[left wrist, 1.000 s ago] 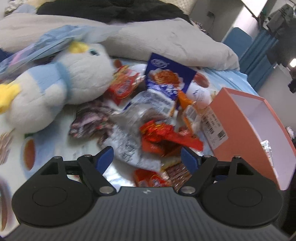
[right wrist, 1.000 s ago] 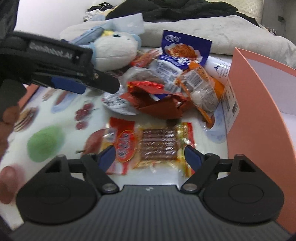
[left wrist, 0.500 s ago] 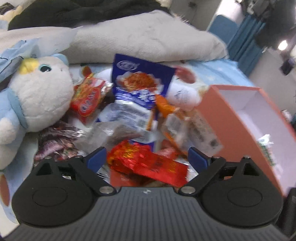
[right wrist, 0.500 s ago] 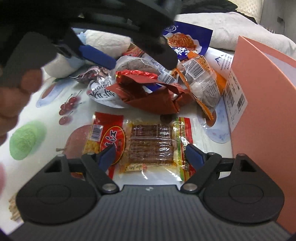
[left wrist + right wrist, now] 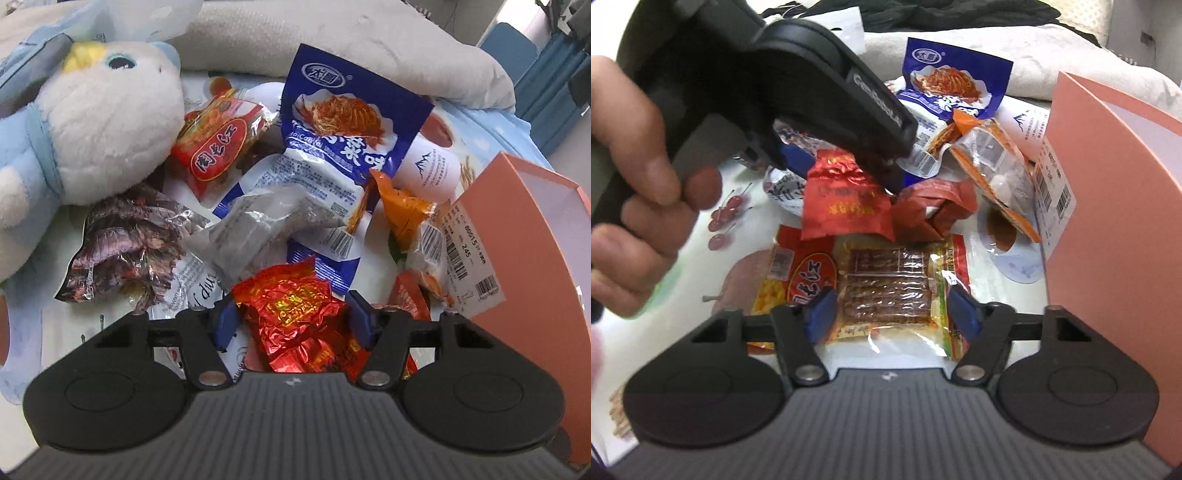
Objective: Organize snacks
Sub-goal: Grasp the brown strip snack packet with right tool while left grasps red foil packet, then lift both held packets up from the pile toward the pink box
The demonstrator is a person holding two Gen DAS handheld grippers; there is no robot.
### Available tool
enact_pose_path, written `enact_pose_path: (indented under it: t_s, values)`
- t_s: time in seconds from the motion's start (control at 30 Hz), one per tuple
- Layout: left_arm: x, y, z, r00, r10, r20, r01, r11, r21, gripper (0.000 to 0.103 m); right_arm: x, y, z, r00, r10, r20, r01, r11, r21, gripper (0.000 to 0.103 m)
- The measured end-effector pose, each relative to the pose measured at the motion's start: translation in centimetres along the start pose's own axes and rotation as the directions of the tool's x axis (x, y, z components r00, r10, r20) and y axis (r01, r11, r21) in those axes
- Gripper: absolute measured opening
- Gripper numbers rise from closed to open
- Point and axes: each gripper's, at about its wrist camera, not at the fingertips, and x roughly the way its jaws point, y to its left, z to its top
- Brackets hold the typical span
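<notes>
My left gripper [image 5: 292,321] has a crumpled red foil packet [image 5: 295,310] between its blue pads. The jaws are closing and both pads touch the foil. In the right wrist view the left gripper [image 5: 846,173], held by a hand [image 5: 639,206], pinches the top of that red foil packet [image 5: 842,206]. My right gripper [image 5: 892,310] hovers low over a clear packet of brown sticks [image 5: 886,280] lying flat on the printed cloth. Its jaws are closing with the packet between them, and the packet is not squeezed. An orange box [image 5: 517,236] stands open at the right.
Several snacks are piled behind: a blue noodle bag [image 5: 343,133], a red-label packet [image 5: 218,147], a dark foil packet [image 5: 125,243], an orange packet [image 5: 410,210]. A white and blue plush toy [image 5: 99,122] lies left. A grey pillow [image 5: 369,48] borders the back.
The left gripper moved forward and down into the pile and closed around the red foil packet, crumpling it. The right gripper stayed in place and narrowed its jaws over the brown-stick packet.
</notes>
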Motion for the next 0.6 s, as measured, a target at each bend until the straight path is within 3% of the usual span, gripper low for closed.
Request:
enact_pose_path:
  t_s: [0.3,0.6]
  values:
    - [-2.3,-0.5,-1.0,1.000,0.008,0.019,-0.008,1.000,0.005,0.065,-0.6,0.3,-0.1,0.999,0.037,-0.027,-0.038,0.999,-0.020,0.053]
    - [-7.0,0.0,-3.7,0.998,0.010,0.061,-0.007,0.999,-0.054,0.065,-2.2,1.2,-1.7,0.997,0.054,-0.050,-0.055,0.998,-0.015,0.052]
